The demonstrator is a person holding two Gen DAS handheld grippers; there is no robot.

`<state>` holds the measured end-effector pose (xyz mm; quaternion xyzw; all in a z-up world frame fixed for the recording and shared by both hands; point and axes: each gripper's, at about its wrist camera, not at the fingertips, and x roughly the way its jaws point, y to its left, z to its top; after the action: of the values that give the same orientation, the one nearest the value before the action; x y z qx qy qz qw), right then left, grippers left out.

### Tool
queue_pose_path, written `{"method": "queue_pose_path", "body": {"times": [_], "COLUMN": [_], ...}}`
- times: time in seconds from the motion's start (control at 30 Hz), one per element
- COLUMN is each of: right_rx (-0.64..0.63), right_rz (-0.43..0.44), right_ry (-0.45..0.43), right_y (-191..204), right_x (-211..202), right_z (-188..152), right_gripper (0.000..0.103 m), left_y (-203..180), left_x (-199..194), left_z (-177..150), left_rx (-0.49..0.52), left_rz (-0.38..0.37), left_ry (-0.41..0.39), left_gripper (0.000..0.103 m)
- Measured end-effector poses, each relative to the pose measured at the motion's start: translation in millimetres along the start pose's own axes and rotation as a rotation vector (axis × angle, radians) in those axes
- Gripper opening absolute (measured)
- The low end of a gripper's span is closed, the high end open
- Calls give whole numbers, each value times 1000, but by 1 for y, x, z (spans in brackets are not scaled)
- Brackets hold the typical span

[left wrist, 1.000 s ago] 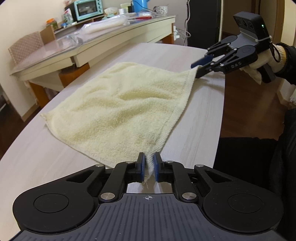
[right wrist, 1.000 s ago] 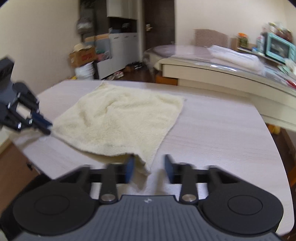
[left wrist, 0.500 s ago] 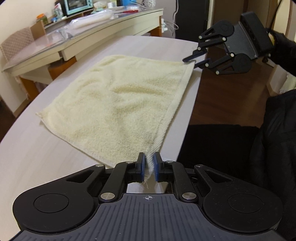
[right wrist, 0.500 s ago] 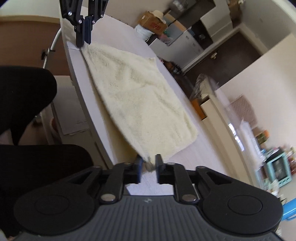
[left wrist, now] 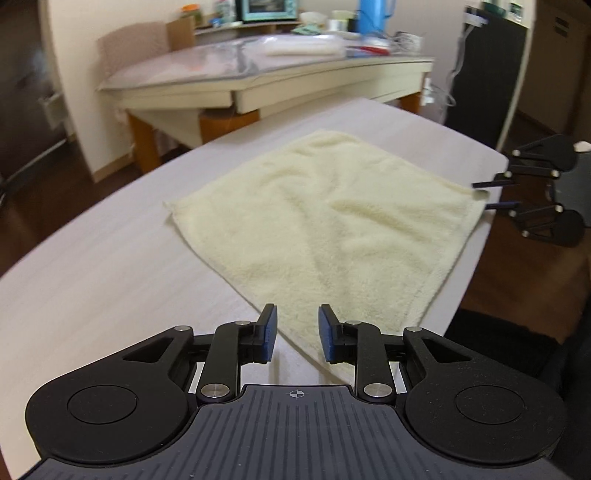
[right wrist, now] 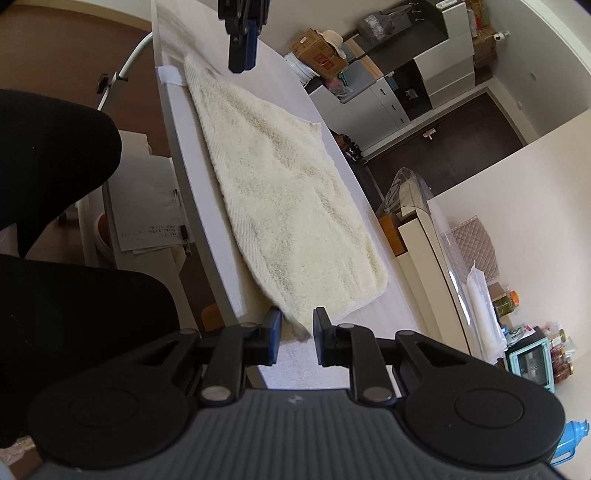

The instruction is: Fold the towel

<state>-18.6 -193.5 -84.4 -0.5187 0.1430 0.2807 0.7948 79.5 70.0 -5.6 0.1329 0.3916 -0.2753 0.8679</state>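
A pale yellow terry towel [left wrist: 332, 221] is lying spread flat, in a single layer with a few soft wrinkles, on a light grey wood-grain table [left wrist: 110, 266]. One long edge of the towel is running along the table's near edge, close to the seated person, whose dark trouser legs [right wrist: 55, 229] are showing below the tabletop in the right wrist view.

The left gripper [left wrist: 294, 334] is sitting at the towel's near left corner. Its jaws are opening, with the blue pads standing clear on either side of the corner; the cloth is lying between them on the table, not pinched.

The right gripper [right wrist: 296, 336] is sitting at the near right corner, rolled on its side. Its jaws are parted, and the tip of that corner is hanging loosely between the pads without being pressed by either.

In each wrist view the other gripper is showing at the far end of the same towel edge: the right one [left wrist: 496, 194] with its two thin fingers apart beside the corner, the left one [right wrist: 242, 40] just above its corner.

Beyond the grey table, a cream table [left wrist: 258, 85] covered in clear plastic is standing, holding clutter and a teal toaster oven [left wrist: 266, 9]. Papers [right wrist: 147, 210] are lying on a low surface beside the person's legs.
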Motion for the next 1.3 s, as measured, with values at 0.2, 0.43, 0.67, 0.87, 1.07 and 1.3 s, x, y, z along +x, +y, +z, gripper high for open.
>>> {"method": "queue_pose_path", "body": {"times": [0.2, 0.43, 0.67, 0.87, 1.07, 1.3], "right_rx": [-40, -147, -245, -321, -325, -404], "right_rz": [-19, -29, -8, 13, 56, -52], "right_ry": [0, -19, -27, -46, -65, -140], "right_y": [2, 3, 0, 4, 2, -26], "right_x": [2, 4, 5, 3, -2, -3], "right_z": [-1, -2, -10, -14, -14, -1], "right_gripper": [20, 21, 21, 16, 7, 7], "left_y": [-23, -31, -35, -39, -40, -42], "left_x": [-1, -6, -6, -5, -4, -6], "left_z": [-17, -26, -22, -17, -10, -7], "left_rx": [-44, -111, -223, -281, -313, -349], "left_rz": [70, 155, 234, 316, 352, 378], "left_ry": [24, 46, 81, 131, 177, 210], "left_gripper": [32, 39, 43, 54, 57, 58]}}
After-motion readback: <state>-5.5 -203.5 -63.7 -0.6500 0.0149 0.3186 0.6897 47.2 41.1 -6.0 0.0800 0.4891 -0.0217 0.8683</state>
